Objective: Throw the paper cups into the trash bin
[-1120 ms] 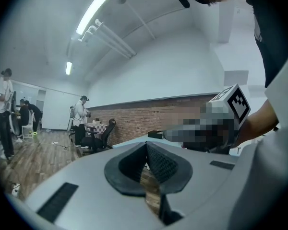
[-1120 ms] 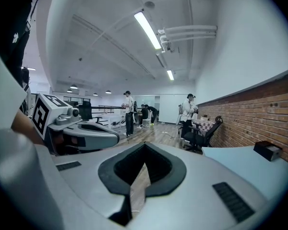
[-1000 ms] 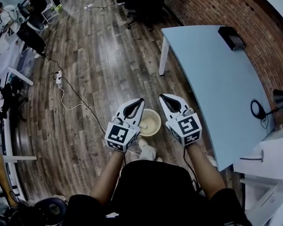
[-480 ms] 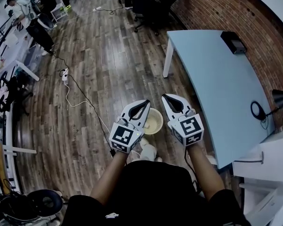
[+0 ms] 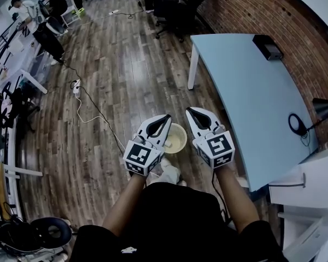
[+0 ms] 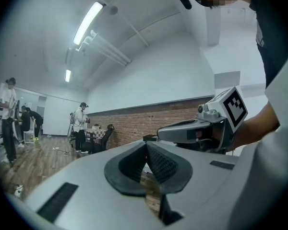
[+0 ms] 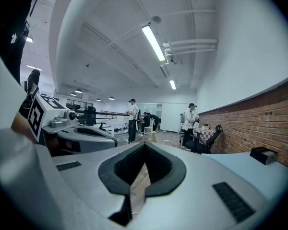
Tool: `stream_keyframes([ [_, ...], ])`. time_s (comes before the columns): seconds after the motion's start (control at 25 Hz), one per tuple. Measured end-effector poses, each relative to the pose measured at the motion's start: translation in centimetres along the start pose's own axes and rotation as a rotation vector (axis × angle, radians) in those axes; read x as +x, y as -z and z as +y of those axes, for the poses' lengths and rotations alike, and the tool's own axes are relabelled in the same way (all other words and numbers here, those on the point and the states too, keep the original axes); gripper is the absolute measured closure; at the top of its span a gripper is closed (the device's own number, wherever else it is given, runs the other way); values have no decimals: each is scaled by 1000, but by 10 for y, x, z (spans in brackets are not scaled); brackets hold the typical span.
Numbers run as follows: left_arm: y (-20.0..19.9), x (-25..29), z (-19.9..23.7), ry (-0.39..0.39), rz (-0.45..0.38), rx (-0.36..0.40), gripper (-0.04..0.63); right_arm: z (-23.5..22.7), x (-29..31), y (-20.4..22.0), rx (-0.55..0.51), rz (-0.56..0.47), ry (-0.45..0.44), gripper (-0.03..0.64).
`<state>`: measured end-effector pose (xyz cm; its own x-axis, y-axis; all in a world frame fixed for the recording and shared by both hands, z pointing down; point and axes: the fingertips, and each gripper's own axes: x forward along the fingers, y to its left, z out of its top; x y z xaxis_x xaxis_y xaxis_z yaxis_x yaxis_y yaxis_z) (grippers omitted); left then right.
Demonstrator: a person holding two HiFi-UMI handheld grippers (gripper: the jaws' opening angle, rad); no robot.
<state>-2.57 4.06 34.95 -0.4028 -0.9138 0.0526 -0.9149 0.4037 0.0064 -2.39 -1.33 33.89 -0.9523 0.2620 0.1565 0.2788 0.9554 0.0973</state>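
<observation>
Currently both tongs are empty and closed. The left gripper [image 5: 165,117] has its jaw tips together with nothing between the pads, as its own view shows. The right gripper [image 5: 188,111] is the same, its tips meeting with only floor visible under them. The two are held side by side at about the same height in front of the person's torso, pointing away from the body and roughly level, with the marker cubes facing up toward the head camera. The paper cup [image 5: 175,139] shows in the head view in the gap between the two gripper bodies, mouth up with a pale cream inside. It lies behind the jaw tips, not at them, just beyond a white shoe [image 5: 169,173]. It looks to be down on the wooden floor [image 5: 115,81], but I can't tell that for sure, and neither gripper view shows it. A light blue table [image 5: 251,91] stands to the right along the brick wall [image 5: 262,10], with a black box [image 5: 268,45] near its far end. A cable [image 5: 93,111] runs across the floor on the left from a power strip [image 5: 76,86]. People [image 5: 22,12] stand at the far left of the room.
</observation>
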Motion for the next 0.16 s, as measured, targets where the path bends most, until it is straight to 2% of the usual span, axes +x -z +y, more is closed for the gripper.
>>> stream_keyframes([
  [0.16, 2, -1, -15, -3, 6, 8, 586, -3, -16, 1, 11, -21, 4, 614],
])
